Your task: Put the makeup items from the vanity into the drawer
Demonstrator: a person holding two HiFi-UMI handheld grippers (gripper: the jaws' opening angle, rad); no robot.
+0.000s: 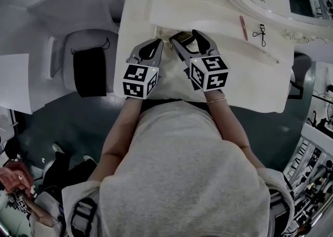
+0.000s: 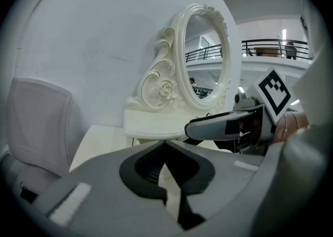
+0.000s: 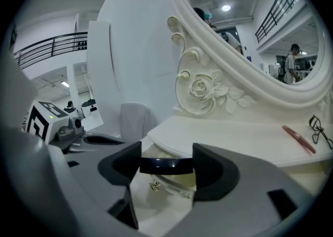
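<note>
My right gripper (image 1: 186, 39) (image 3: 166, 166) is shut on a flat dark makeup case (image 3: 166, 165) (image 1: 181, 37), held over the white vanity top (image 1: 250, 82) just in front of its raised shelf. Under the case, a small gold ornament (image 3: 154, 185) and a clear piece show on a cream surface. My left gripper (image 1: 157, 44) (image 2: 165, 143) hovers close beside it on the left, shut with nothing between its pads. On the shelf lie a red stick-shaped item (image 1: 243, 27) (image 3: 299, 139) and a black eyelash curler (image 1: 260, 33) (image 3: 318, 129). I cannot make out the drawer.
The ornate oval mirror (image 2: 205, 56) (image 3: 250, 38) rises behind the shelf. A white chair (image 1: 83, 49) (image 2: 36, 127) with a black cloth (image 1: 89, 72) on it stands left of the vanity. The person's torso presses against the vanity's front edge.
</note>
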